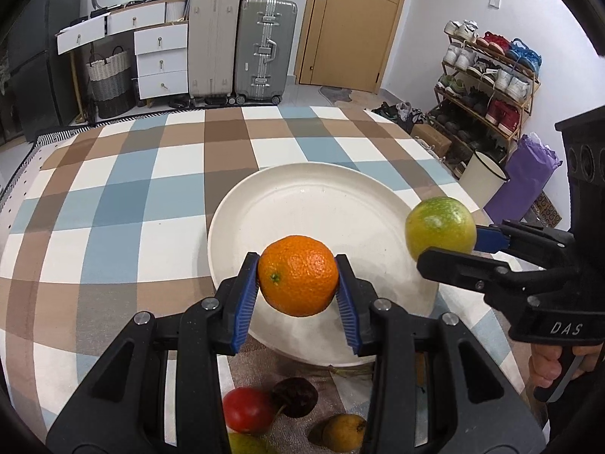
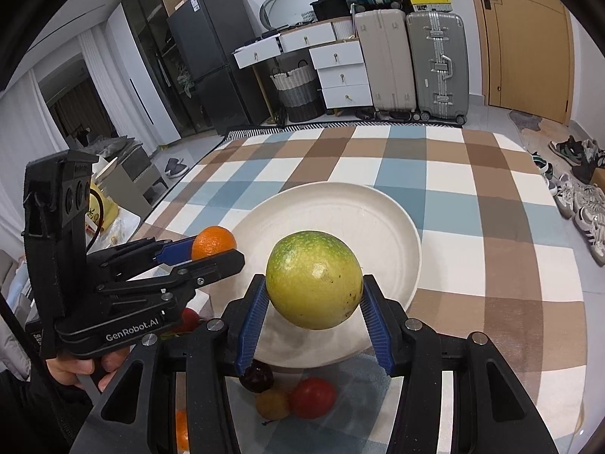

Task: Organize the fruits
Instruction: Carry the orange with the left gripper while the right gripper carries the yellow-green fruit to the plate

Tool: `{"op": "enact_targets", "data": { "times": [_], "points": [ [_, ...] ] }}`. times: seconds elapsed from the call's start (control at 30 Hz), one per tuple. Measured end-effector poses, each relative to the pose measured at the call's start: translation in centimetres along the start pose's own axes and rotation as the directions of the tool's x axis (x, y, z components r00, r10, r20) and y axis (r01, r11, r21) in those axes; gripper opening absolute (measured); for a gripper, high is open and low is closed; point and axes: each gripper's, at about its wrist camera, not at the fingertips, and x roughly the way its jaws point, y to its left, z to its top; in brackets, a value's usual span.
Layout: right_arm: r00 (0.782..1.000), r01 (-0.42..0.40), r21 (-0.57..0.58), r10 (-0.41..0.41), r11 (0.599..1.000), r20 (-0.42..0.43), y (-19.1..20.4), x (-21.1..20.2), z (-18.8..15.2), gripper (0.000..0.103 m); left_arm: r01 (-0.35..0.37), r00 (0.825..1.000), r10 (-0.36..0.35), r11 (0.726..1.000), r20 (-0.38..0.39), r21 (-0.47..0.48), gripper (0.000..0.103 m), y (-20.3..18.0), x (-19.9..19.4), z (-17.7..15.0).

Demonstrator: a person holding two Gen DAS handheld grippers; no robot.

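Left wrist view: checked tablecloth (image 1: 113,196) carried a bare white plate (image 1: 302,204). Left gripper (image 1: 298,287) pinched an orange (image 1: 298,280) above the plate's near rim; right gripper (image 2: 315,299) pinched a green fruit (image 2: 314,278) above the plate's near side, both fruits clear of it. Loose fruits near the rim: red (image 1: 245,408), dark (image 1: 297,395), yellow (image 1: 342,431). Risks, judged: round fruit released from height could roll off the shallow plate; converging grippers could collide.
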Motion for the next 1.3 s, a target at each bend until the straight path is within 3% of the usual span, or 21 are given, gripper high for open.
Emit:
{"op": "enact_targets", "data": {
  "times": [0.57, 0.77, 1.3],
  "points": [
    [0.997, 0.046, -0.016, -0.046, 0.999, -0.054, -0.8, 3.6, -0.1, 0.050, -0.057, 0.993, 0.054, 0.998, -0.104, -0.027, 0.036, 0.0, 3.9, 0.3],
    [0.995, 0.072, -0.037, -0.074, 0.997, -0.073, -1.1, 4.4, -0.3, 0.050, -0.096, 0.982, 0.090, 0.995, -0.164, -0.026, 0.036, -0.5, 5.2, 0.2],
    [0.992, 0.074, -0.057, -0.080, 0.996, -0.099, -0.8, 5.2, -0.6, 0.050, -0.113, 0.978, 0.107, 0.993, -0.177, -0.025, 0.036, -0.7, 5.5, 0.0]
  ]
}}
